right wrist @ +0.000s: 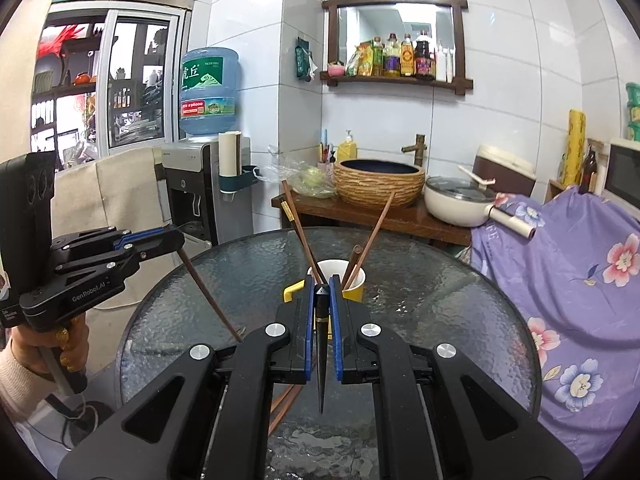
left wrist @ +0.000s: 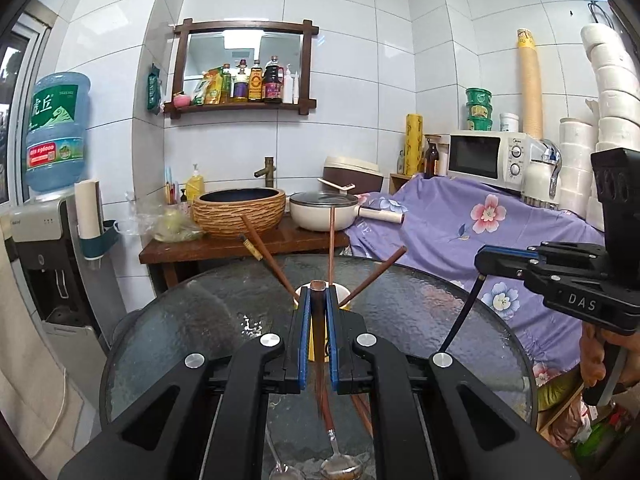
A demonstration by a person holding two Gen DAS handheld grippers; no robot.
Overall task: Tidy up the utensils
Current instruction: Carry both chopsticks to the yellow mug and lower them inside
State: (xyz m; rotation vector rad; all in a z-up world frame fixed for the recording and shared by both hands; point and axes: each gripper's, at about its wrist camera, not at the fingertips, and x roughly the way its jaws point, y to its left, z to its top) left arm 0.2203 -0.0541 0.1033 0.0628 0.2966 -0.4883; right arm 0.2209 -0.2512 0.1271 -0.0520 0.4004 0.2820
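Clamped narrowly between the left gripper (left wrist: 319, 292) fingers: a brown chopstick (left wrist: 320, 344). Right gripper (right wrist: 321, 284) pinches a black chopstick (right wrist: 321, 360). Beyond both fingertips, the yellow cup (right wrist: 354, 286).

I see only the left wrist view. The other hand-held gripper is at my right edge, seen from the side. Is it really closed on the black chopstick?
Observer: Yes. In the right wrist view, the right hand-held gripper has both blue pads against the black chopstick, thin tip down.
Operator: My own fingers hide most of the cup. Does it have a handle?
Observer: Yes. The cup has a yellow handle, on the left side in that view.
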